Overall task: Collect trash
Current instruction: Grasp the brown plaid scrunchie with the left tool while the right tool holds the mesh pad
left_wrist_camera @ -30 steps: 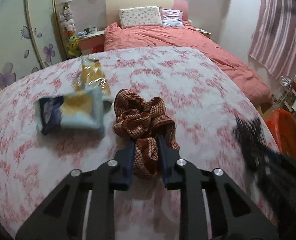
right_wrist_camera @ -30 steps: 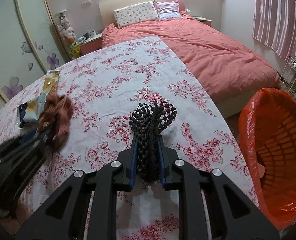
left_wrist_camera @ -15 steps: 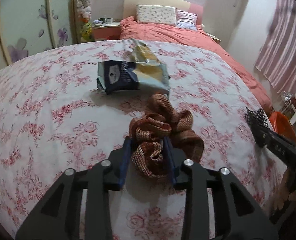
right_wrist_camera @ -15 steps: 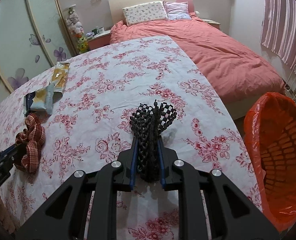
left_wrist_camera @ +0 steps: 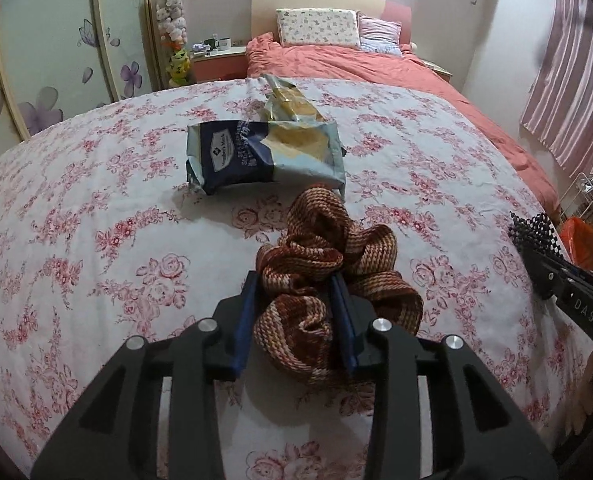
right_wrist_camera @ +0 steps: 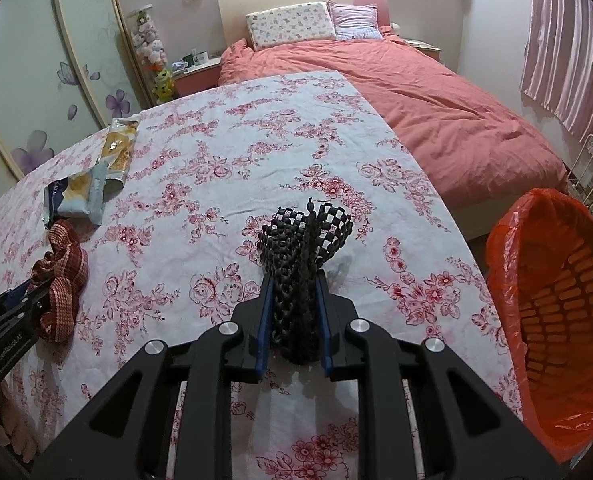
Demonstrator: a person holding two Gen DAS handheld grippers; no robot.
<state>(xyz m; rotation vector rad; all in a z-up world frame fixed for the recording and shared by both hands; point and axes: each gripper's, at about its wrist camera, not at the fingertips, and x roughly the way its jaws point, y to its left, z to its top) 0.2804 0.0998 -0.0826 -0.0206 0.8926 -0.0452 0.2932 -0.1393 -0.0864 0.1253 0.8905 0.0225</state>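
My left gripper [left_wrist_camera: 296,308] is shut on a brown woven scrunchie [left_wrist_camera: 328,264], held low over the floral table [left_wrist_camera: 96,220]; it also shows in the right wrist view [right_wrist_camera: 62,280]. My right gripper [right_wrist_camera: 294,308] is shut on a black checkered scrunchie [right_wrist_camera: 302,248], which also shows in the left wrist view [left_wrist_camera: 536,230]. A blue and silver snack bag [left_wrist_camera: 264,154] lies just beyond the brown scrunchie, with a yellow wrapper [left_wrist_camera: 286,100] behind it. Both show in the right wrist view, snack bag [right_wrist_camera: 76,198] and wrapper [right_wrist_camera: 118,154].
An orange-lined waste basket [right_wrist_camera: 556,320] stands on the floor off the table's right edge. A pink bed [right_wrist_camera: 436,96] lies beyond the table. A wardrobe with flower decals [left_wrist_camera: 56,60] is at left. A wire rack [right_wrist_camera: 592,176] stands by the curtain.
My left gripper has swung left and back with the brown scrunchie, bringing the snack bag straight ahead. My right gripper has stayed nearly still with the black scrunchie.
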